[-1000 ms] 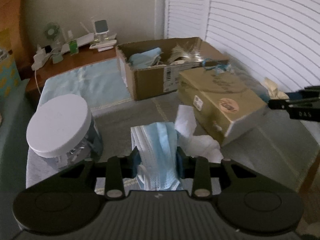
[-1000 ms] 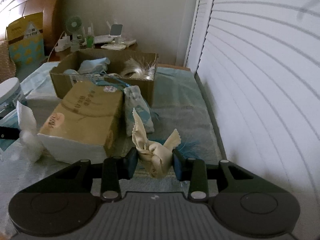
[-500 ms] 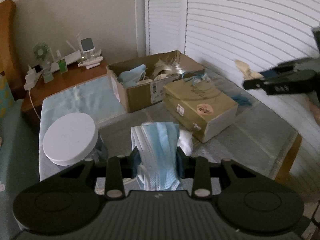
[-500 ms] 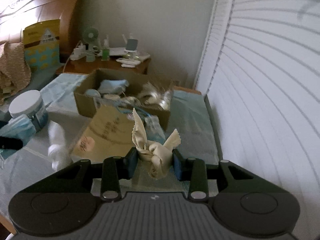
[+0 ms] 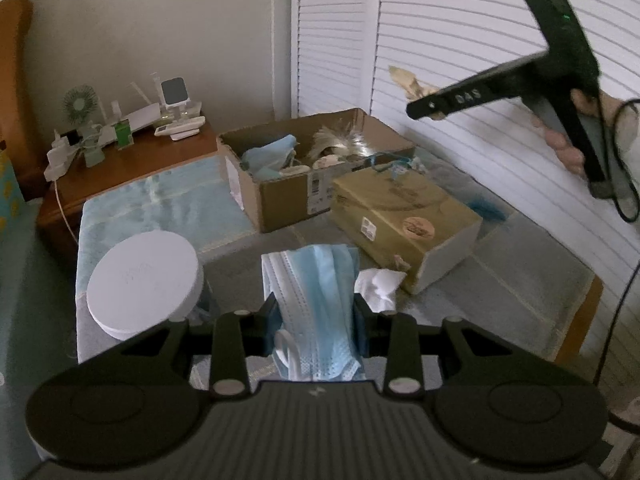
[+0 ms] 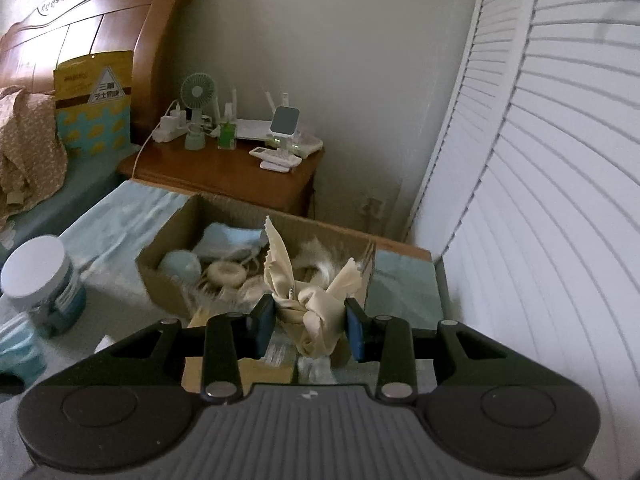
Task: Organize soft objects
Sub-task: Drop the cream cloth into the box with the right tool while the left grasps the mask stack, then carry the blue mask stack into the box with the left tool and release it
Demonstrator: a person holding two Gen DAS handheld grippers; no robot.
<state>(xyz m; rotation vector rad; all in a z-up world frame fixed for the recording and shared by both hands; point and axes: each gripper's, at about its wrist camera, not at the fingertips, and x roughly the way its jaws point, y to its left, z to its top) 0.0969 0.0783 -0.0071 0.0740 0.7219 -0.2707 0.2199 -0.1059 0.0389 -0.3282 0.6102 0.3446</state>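
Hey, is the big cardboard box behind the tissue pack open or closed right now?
Open. The cardboard box has no flaps over its top, and soft things inside show: a blue cloth and a pale feathery tuft.

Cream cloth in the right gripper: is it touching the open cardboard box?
Apart. The left wrist view shows the right gripper holding the cream cloth up in the air, against the shutters, well clear of the open cardboard box.

Pale blue pleated face masks (image 5: 316, 300) with white edges, cream cloth (image 6: 316, 312) with pinked edges, brown cardboard box (image 5: 280, 196), tan kraft box (image 5: 404, 220), white-lidded jar (image 5: 142, 280), light blue and grey desk cover (image 5: 160, 204), white slatted doors (image 5: 460, 60)
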